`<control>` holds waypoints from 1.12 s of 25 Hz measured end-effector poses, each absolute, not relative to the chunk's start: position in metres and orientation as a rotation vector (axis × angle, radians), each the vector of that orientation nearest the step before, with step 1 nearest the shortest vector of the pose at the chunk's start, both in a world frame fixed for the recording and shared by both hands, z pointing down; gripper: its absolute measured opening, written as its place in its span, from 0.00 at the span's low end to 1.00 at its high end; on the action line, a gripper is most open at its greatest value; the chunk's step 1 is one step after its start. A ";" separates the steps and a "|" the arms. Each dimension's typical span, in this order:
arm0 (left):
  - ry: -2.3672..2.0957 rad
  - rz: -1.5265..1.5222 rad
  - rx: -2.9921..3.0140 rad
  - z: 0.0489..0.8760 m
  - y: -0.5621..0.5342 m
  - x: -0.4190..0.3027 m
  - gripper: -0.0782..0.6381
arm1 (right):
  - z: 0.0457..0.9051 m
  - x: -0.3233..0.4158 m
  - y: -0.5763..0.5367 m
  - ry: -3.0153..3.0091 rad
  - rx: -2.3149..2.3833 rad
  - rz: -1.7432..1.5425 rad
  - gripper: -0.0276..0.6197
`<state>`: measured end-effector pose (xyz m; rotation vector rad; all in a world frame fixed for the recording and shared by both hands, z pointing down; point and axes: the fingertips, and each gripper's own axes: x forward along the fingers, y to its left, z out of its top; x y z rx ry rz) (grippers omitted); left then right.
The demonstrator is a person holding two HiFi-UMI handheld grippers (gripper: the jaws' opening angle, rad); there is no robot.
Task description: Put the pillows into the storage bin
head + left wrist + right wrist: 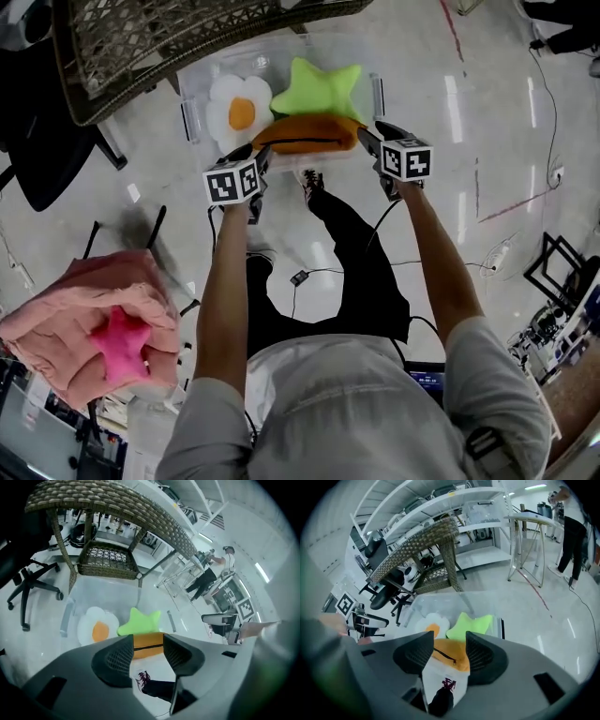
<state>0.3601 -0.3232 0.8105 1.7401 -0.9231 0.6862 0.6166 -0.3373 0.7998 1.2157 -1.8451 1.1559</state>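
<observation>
A clear storage bin (pixel 190 94) stands on the floor ahead of me. In it lie a fried-egg pillow (pixel 239 111) and a green star pillow (pixel 323 86). An orange pillow (pixel 305 134) with a dark zip rests across the bin's near edge. My left gripper (pixel 264 155) is at its left end and my right gripper (pixel 367 134) at its right end. Both stand open, and the orange pillow (pixel 148 649) (pixel 450 657) shows in the gap between each pair of jaws, with no pad seen pressing on it. A pink star pillow (pixel 120 345) lies at my lower left.
The pink star rests on a pink quilted cover (pixel 56 323). A wicker chair (pixel 141 37) overhangs the bin's far left corner, and a black office chair (pixel 37 141) stands to the left. Cables (pixel 309 277) run over the glossy floor. A person (pixel 572 531) stands by a table far right.
</observation>
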 end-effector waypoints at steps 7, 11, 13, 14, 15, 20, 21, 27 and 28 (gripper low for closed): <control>-1.087 0.513 1.789 0.716 -0.304 0.293 0.37 | 0.688 0.524 -0.366 -2.097 1.022 0.848 0.29; -1.265 0.425 1.722 0.670 -0.289 0.216 0.37 | 0.639 0.444 -0.378 -2.228 0.775 0.651 0.29; -1.380 0.370 1.682 0.642 -0.285 0.171 0.37 | 0.614 0.397 -0.389 -2.285 0.636 0.563 0.29; -1.438 0.339 1.661 0.625 -0.280 0.150 0.37 | 0.601 0.374 -0.393 -2.312 0.570 0.529 0.29; -1.492 0.307 1.639 0.609 -0.272 0.130 0.37 | 0.587 0.352 -0.393 -2.335 0.510 0.503 0.29; -1.778 0.121 1.486 0.527 -0.206 0.034 0.37 | 0.514 0.230 -0.384 -2.445 0.250 0.378 0.29; -1.845 0.078 1.441 0.512 -0.186 0.016 0.37 | 0.497 0.200 -0.379 -2.469 0.183 0.342 0.29; -2.170 -0.111 1.141 0.460 -0.046 -0.082 0.37 | 0.420 0.027 -0.300 -2.553 -0.227 0.086 0.29; -2.203 -0.132 1.098 0.456 -0.022 -0.094 0.37 | 0.413 0.005 -0.281 -2.558 -0.280 0.056 0.29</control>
